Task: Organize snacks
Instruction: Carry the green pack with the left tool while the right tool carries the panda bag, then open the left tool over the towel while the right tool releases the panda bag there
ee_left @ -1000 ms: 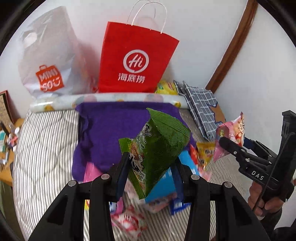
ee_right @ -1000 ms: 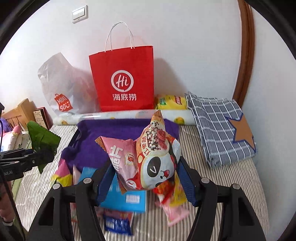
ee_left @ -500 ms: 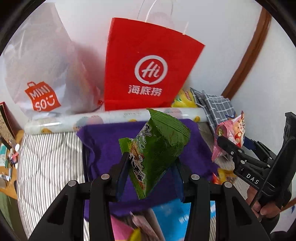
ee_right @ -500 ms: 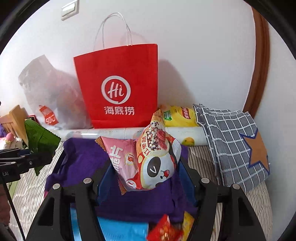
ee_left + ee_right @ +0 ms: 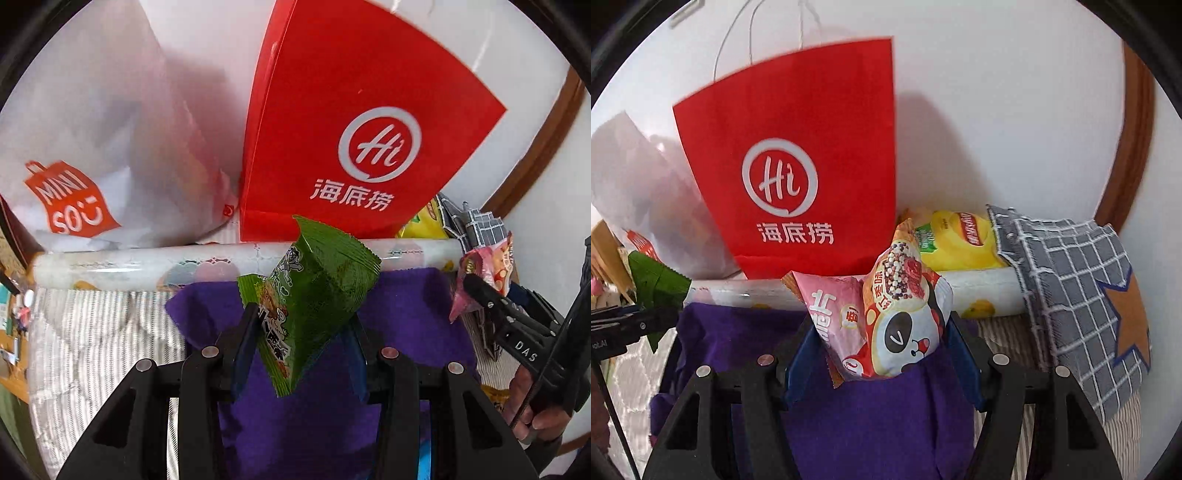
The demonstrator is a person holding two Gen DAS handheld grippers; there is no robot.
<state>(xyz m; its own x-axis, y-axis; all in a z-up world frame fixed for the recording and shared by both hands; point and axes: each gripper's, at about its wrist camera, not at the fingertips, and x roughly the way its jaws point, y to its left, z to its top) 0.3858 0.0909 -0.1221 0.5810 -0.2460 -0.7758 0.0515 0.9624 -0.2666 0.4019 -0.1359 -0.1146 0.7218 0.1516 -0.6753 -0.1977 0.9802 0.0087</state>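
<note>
Two tools are each carrying one snack above a purple cloth [image 5: 406, 325] on the striped bed [image 5: 92, 332].

Item 1: left tool [image 5: 301, 332], lower centre of the left view, is pinching a green snack packet [image 5: 314, 302] that is tilting up toward the right.

Item 2: right tool [image 5: 879, 350], lower centre of the right view, is gripping a panda snack packet [image 5: 905, 325] together with a pink packet [image 5: 831, 306] pressing against its left side.

Item 3: red paper bag [image 5: 798, 166] is standing upright against the wall, filling the upper middle of both views.

Item 4: white Miniso bag [image 5: 92, 147] is leaning at upper left, just beside the red one.

Item 5: printed roll [image 5: 129, 266] is lying across the frame below both bags.

Item 6: yellow chip bag [image 5: 960, 240] and grey checked cushion [image 5: 1071, 295] are sitting at right.
</note>
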